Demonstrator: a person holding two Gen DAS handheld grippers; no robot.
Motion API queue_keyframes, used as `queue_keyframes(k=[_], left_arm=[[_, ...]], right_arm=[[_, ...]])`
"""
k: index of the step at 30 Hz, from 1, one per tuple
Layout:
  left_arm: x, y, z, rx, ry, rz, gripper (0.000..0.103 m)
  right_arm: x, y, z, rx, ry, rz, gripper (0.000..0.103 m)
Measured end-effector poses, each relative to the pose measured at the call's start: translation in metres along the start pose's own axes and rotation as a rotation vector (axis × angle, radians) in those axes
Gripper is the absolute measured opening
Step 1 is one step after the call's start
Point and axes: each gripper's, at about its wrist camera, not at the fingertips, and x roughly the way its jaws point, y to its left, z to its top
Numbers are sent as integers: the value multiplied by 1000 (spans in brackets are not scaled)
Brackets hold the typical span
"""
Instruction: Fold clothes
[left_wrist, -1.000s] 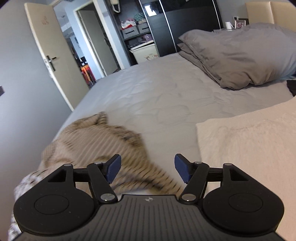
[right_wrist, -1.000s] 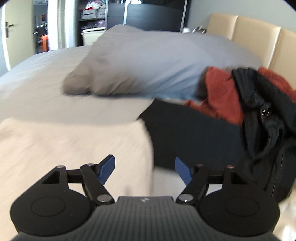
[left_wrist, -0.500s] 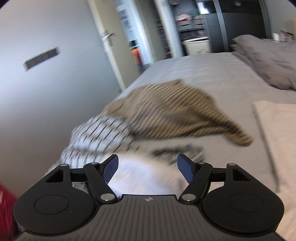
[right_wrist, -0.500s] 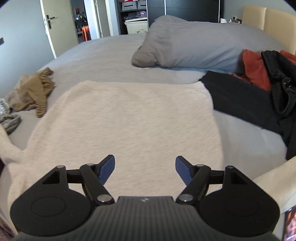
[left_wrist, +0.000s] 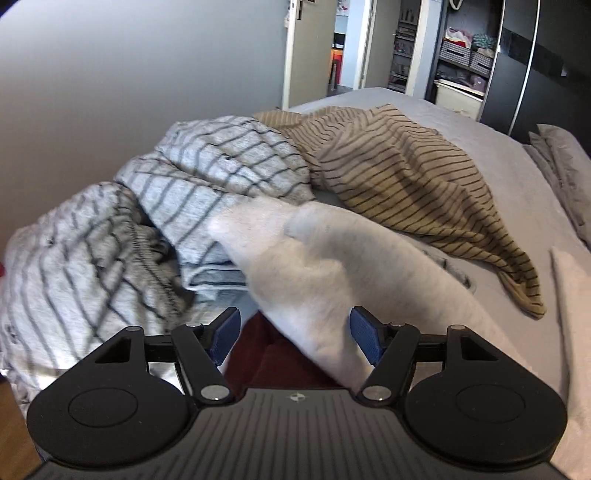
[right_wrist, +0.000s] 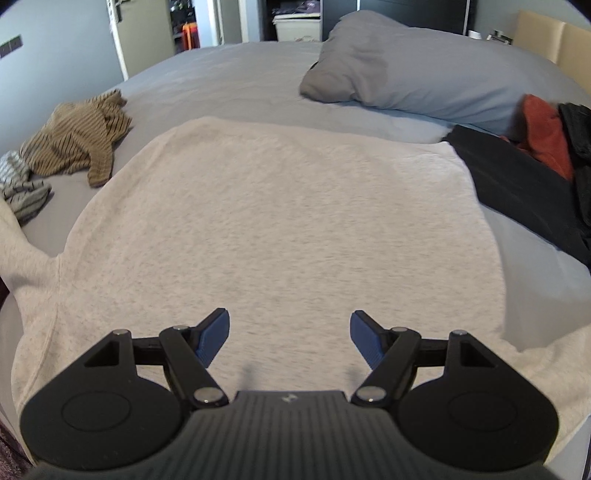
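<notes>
While the left gripper (left_wrist: 294, 334) hangs over the bed's near left corner, its jaws are closing, and the pale sleeve (left_wrist: 332, 266) of the cream sweatshirt (right_wrist: 280, 221) lies in the gap between the blue pads (left_wrist: 364, 338); the sleeve edge sits close against the right pad, though the blur there leaves it unclear whether the pad touches cloth, and nothing looks pinched. A dark red fabric (left_wrist: 266, 362) shows just under the sleeve, right in front of the gripper body; what it is cannot be made out. Left of the sleeve lies a crumpled grey striped garment (left_wrist: 155, 206), and beyond it, touching its far edge, a tan striped garment (left_wrist: 399, 177) draped across the grey bed sheet (left_wrist: 517, 206). Farther off stand an open doorway (left_wrist: 347, 48) and dark wardrobe shelves (left_wrist: 465, 55). In the right wrist view, the right gripper (right_wrist: 289, 338) hovers above the sweatshirt's near part, fingers spread wide, nothing between them. The sweatshirt is laid out flat across the middle of the bed, body smooth, one sleeve trailing off to the left edge of view and another fold at the lower right. To its left, apart from it, the two striped garments sit near the bed's edge. To its right, just beside the far corner, lies a black garment (right_wrist: 517, 184), with an orange-red garment (right_wrist: 543, 125) heaped behind. At the far side rests a grey pillow (right_wrist: 424, 70) against a beige headboard (right_wrist: 554, 40).
</notes>
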Motion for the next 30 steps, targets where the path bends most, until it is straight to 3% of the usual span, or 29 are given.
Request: queue_keyframes(k=[2,5,8,13,17,19,24,30], left_arm=[[3,-4,3,23,24,-45,22],[-12,-13,9,41,-28,-41,4],[-42,-22,17,63,-84,-56,1],[-113,-46,25,123,-162,-145,1],[-172,-66,30,157,-256,-217,0],[-200,-84,30,193,-291,-291,0],[-248,-147,9,333,-312,-515,0],[-271,-227,-28,552,-287,-629,0]], right_arm=[[2,9,4,-10,2,4,75],[4,23,11,-40,-10,14,75],[4,33,12,-81,-17,23,75],[7,33,8,-117,-2,3,75],[7,24,9,-82,2,-1,75],[4,22,11,-75,-10,0,75],[-5,15,14,-60,-38,-5,75],[-12,5,9,-41,-36,-26,75]])
